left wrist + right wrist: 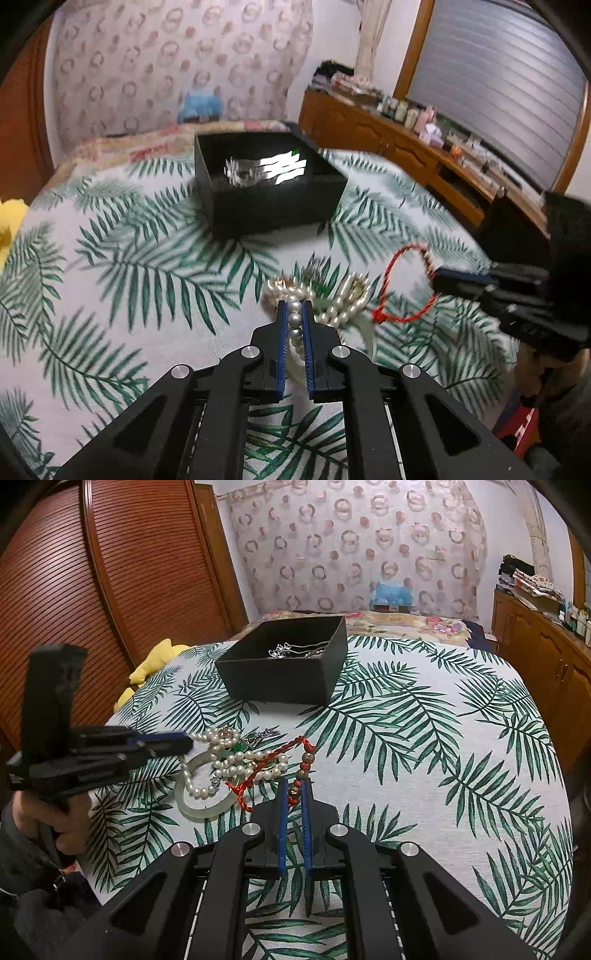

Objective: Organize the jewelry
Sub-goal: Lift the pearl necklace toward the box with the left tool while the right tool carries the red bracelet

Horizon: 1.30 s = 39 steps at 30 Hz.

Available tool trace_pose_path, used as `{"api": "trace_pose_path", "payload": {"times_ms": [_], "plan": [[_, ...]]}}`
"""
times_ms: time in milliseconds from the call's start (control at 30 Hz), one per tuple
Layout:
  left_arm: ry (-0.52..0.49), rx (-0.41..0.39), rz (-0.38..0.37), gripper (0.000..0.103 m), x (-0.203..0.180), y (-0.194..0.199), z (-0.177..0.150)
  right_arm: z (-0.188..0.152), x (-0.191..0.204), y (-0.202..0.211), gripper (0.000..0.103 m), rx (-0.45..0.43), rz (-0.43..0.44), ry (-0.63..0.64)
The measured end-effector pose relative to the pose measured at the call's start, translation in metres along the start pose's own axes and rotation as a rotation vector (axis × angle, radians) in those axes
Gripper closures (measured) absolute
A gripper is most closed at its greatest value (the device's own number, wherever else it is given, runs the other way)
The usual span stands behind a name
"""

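Observation:
A pile of jewelry lies on the leaf-print cloth: a pearl necklace (221,764), a pale jade bangle (201,810) and a red cord bracelet (400,282) with beads. My left gripper (294,308) is shut on the pearl necklace (295,325). My right gripper (294,786) is shut on the beaded part of the red cord bracelet (295,794) and holds it lifted off the cloth. An open black box (258,206) with silver pieces inside (288,650) stands further back on the bed.
A yellow soft toy (155,664) lies at the bed's left edge. A wooden sideboard (406,147) with bottles runs along the right. A slatted wooden wardrobe (92,590) stands at the left. A patterned curtain hangs behind the bed.

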<state>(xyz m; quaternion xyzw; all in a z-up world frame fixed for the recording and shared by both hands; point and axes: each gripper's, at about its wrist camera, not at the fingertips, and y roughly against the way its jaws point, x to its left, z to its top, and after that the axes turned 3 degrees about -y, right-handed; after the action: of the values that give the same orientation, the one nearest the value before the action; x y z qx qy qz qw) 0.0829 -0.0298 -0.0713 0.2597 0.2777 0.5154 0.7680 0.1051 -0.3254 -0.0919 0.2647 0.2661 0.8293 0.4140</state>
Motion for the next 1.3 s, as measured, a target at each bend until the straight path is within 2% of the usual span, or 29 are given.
{"api": "trace_pose_path", "payload": {"times_ms": [300,600,1000,1300], "plan": [[-0.020,-0.128,-0.007,0.096,-0.003,0.046,0.028,0.002,0.001,0.001,0.095,-0.005,0.004,0.005],[-0.066,-0.211,-0.006,0.096,-0.012,0.076,0.058,0.006,0.003,0.005,0.095,-0.012,0.007,0.010],[-0.113,-0.296,0.016,0.096,-0.018,0.106,0.095,0.010,0.005,0.010,0.095,-0.024,0.008,0.015],[-0.133,-0.330,0.043,0.096,-0.017,0.113,0.122,0.013,0.004,0.010,0.095,-0.023,0.006,0.017]]}}
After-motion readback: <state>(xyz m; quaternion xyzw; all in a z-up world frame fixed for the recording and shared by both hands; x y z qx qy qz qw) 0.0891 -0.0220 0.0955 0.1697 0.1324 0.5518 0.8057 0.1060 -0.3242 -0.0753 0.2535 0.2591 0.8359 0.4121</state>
